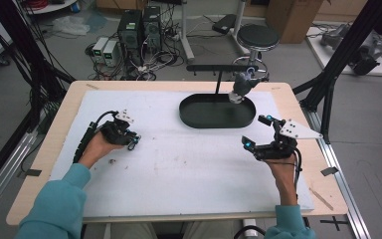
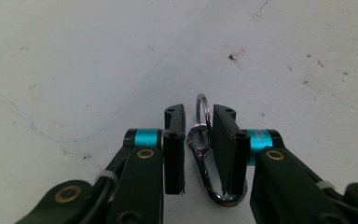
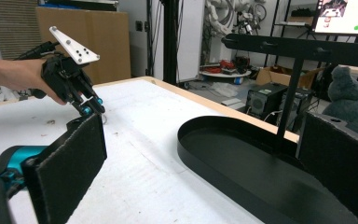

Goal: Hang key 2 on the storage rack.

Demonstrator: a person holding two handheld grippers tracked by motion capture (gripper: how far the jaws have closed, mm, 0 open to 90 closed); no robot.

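The left tool [image 1: 133, 141] points down at the white mat [image 1: 179, 169] that covers the table [image 1: 45, 149], well to the left of the black oval tray [image 1: 218, 111]. In the left gripper view its two black jaws stand close together with a silver carabiner [image 2: 204, 161] lying flat on the mat between them. A small key ring [image 2: 203, 108] is linked through the carabiner's eye and stands up past the jaw tips. The right-hand jaw in that view seems to touch the clip's edge, while a narrow gap shows on the other side, so the tool brackets the carabiner closely without visibly clamping it.

The tray sits at the far side of the mat. A black post rises from its far rim to a horizontal black bar [image 1: 222, 67], and a grey plush toy [image 1: 242, 84] is at the tray's right end, under the bar.

The right tool [image 1: 258, 132] is near the tray's right end, on the person's side of it. Its jaws are spread wide, with nothing between them. In the right gripper view they frame the tray, and the left tool appears farther off over the mat.
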